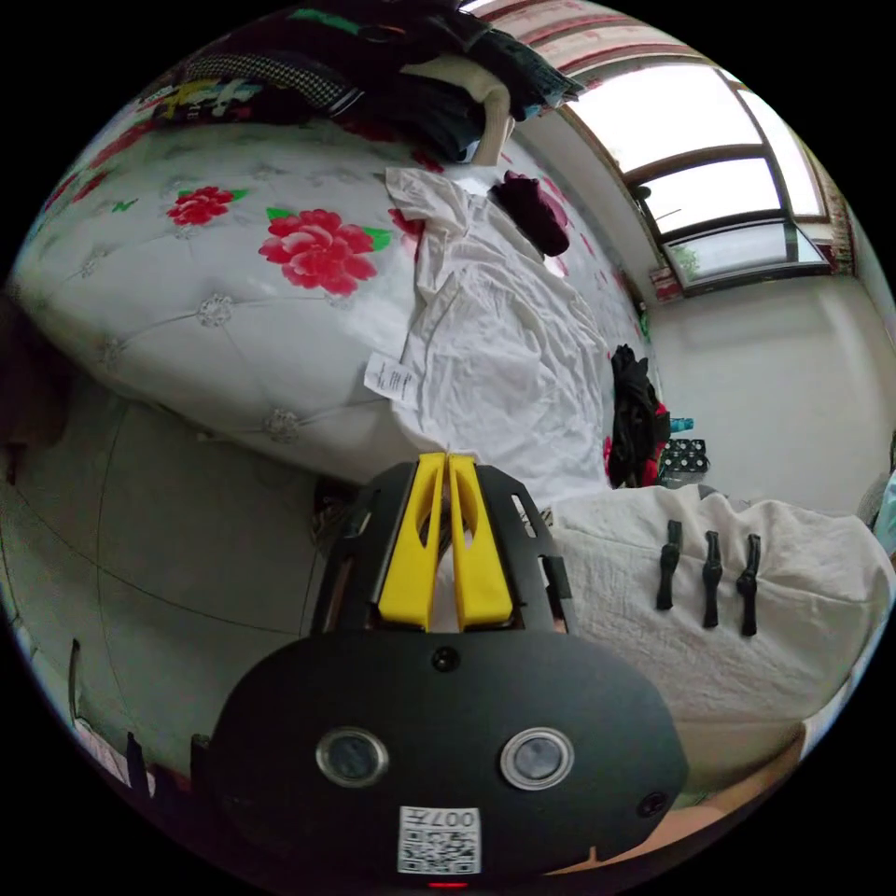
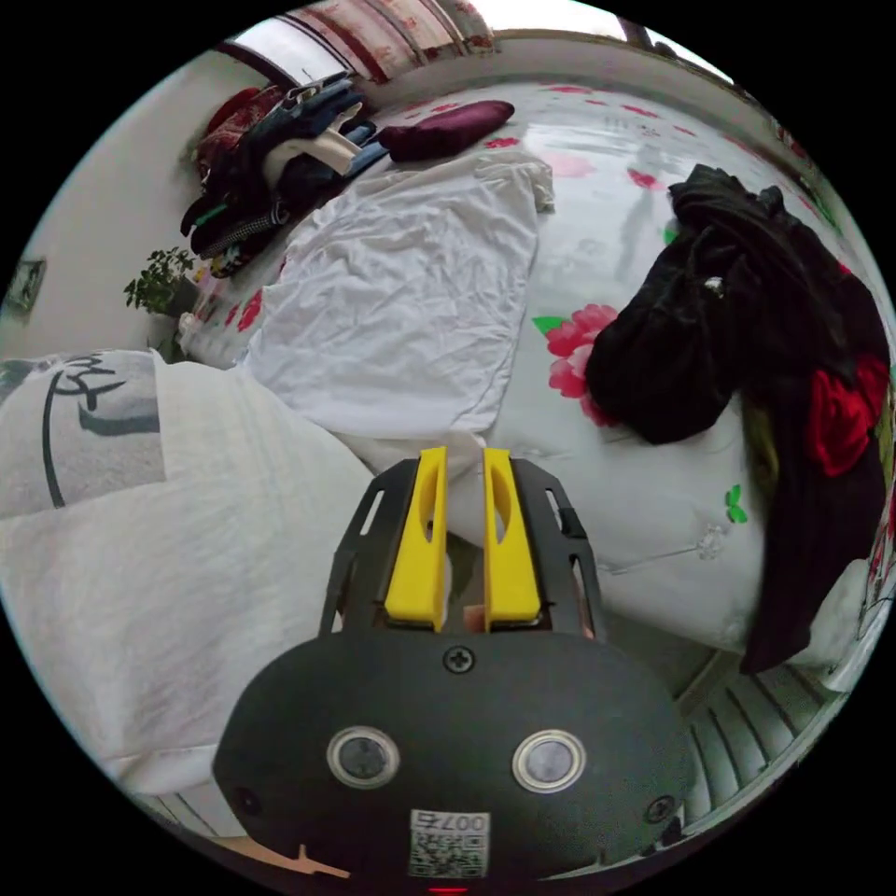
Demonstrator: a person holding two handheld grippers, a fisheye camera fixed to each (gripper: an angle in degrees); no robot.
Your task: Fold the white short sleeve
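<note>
Bed [image 1: 187, 308]: covered by a white quilted spread printed with red flowers; it carries all the clothing.
White short sleeve [image 1: 495, 345]: lies spread flat and wrinkled on the bed, its lower hem hanging at the near edge. A paper tag [image 1: 392, 378] sticks out at one side of the hem.
Left gripper [image 1: 446, 462]: yellow jaws nearly pressed together at the near edge of the bed, tips at the shirt's hem; white cloth shows between them, but I cannot tell for sure that they pinch it.
Right gripper [image 2: 459, 457]: yellow jaws set a small gap apart at the near edge of the bed; white cloth from the shirt's hem [image 2: 401, 308] sits in the gap. Whether both jaws press on it I cannot tell.
Dark garment pile [image 2: 747, 373]: black cloth with a red patch, heaped on the bed beside the shirt and drooping over the near edge.
Maroon item [image 2: 448, 131]: lies past the shirt's far end, close to its collar.
Stacked clothes [image 2: 271, 159]: a dark heap at the far corner of the bed.
Person: a white garment [image 2: 140, 541] shows close beside the grippers.
</note>
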